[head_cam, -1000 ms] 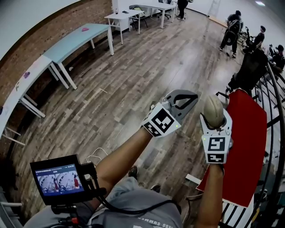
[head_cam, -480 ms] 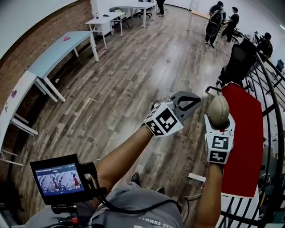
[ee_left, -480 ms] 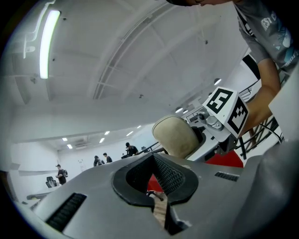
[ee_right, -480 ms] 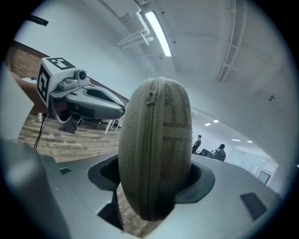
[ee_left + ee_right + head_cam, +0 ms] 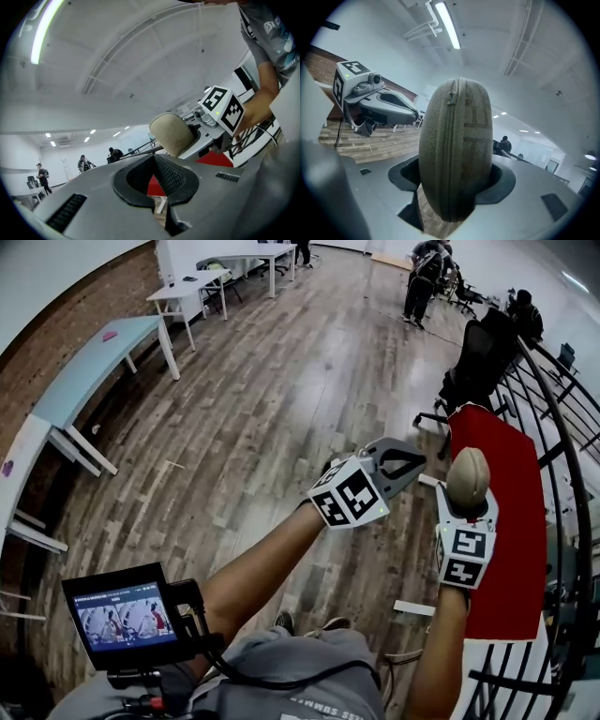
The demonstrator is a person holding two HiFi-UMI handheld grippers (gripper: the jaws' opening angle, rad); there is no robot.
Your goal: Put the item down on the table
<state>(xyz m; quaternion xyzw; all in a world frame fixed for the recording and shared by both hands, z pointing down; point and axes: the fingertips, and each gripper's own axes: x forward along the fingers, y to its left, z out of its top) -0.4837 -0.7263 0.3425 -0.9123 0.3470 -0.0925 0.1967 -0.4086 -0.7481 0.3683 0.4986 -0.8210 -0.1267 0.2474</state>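
Wood-plank floor (image 5: pixel 234 418) spreads left of the red table (image 5: pixel 506 521), with pale desks (image 5: pixel 84 371) along the brick wall (image 5: pixel 66 306). My left gripper (image 5: pixel 411 456) is empty, jaws together. My right gripper (image 5: pixel 467 498) clamps the tan zippered case (image 5: pixel 468 472) above the table's left edge.

1 zip case (image 5: pixel 468 476). 2 grippers: left gripper (image 5: pixel 405 457), right gripper (image 5: pixel 467 491); 1 marker cube (image 5: pixel 349 495) ea. 1 red table (image 5: pixel 514 549). 1 small monitor (image 5: pixel 124 617). 1 black office chair (image 5: pixel 478 357). 4 pale tables (image 5: pixel 101 357) along wall. Approx. 3 people (image 5: pixel 424 268) far off.
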